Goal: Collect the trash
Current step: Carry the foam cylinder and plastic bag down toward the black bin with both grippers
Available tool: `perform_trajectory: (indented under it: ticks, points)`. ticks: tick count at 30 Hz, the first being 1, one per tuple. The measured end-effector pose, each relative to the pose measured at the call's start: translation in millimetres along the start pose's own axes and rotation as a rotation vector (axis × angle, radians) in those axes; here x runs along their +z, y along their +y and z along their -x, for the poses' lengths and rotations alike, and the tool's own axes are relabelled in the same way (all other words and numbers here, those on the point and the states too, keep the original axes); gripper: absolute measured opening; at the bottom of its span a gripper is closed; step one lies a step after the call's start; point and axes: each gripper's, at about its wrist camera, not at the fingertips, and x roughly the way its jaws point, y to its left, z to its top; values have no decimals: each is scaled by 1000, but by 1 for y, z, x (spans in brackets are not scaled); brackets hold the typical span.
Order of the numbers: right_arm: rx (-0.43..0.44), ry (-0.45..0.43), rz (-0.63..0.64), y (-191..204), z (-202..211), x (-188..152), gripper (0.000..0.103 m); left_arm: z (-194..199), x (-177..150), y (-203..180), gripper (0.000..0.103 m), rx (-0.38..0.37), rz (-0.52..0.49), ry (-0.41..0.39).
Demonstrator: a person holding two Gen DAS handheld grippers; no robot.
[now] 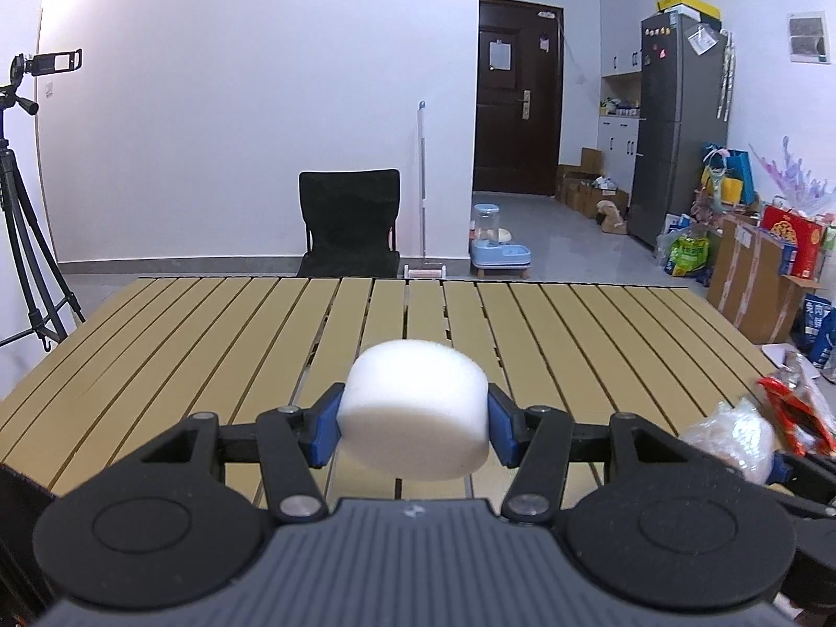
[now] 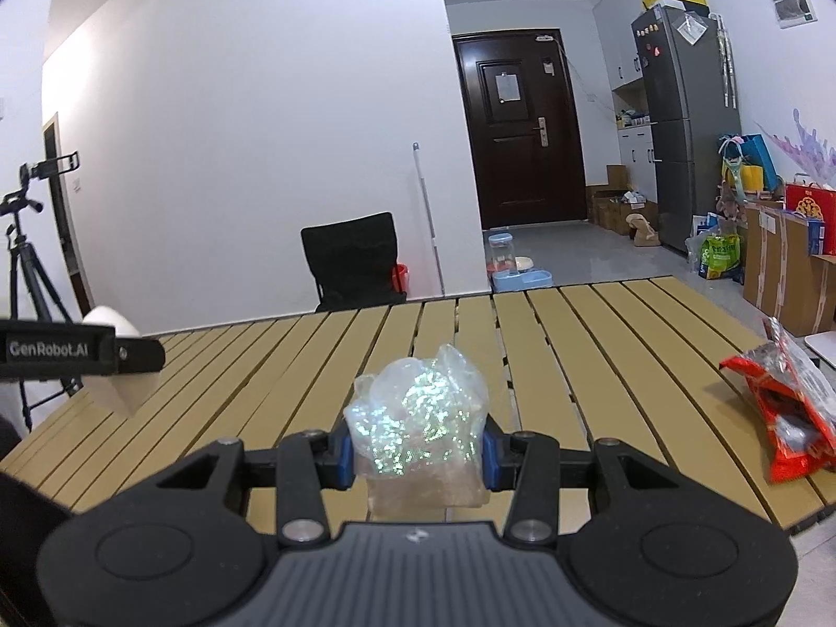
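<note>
My left gripper (image 1: pixel 413 426) is shut on a white foam cylinder (image 1: pixel 415 407), held above the slatted table (image 1: pixel 209 324). In the right wrist view my right gripper (image 2: pixel 418 449) is shut on a crumpled clear plastic bag (image 2: pixel 418 418) that glitters. That bag (image 1: pixel 731 436) also shows at the right edge of the left wrist view. A red snack wrapper (image 2: pixel 789 413) lies on the table at the right, near its edge, and the same wrapper (image 1: pixel 799 407) appears beyond the bag. The left gripper's side (image 2: pixel 78 350) and the foam (image 2: pixel 117 360) show at the left of the right wrist view.
A black chair (image 1: pixel 349 224) stands behind the table's far edge, with a mop (image 1: pixel 422 188) leaning on the wall. A tripod with a camera (image 1: pixel 26 198) stands at the left. Cardboard boxes and bags (image 1: pixel 757 271) crowd the floor at the right, by a fridge (image 1: pixel 679 125).
</note>
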Motion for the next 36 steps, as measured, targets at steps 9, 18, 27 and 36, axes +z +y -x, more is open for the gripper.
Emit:
perform_trajectory:
  ticks: [9,18,27,36]
  points:
    - [14,26,11,4,53,-34,42,55,-33,-2,56,-40,-10,-11]
    - [14,76,16,12,88,-70,42,91,-72,5,56,-55,-10,16]
    - [37,123,41,34,111,-102,42,116,-108,17,56,-58,-17,41]
    - [35,173,85,52,124,-131,42,132,-144,30,56,-58,-7,71]
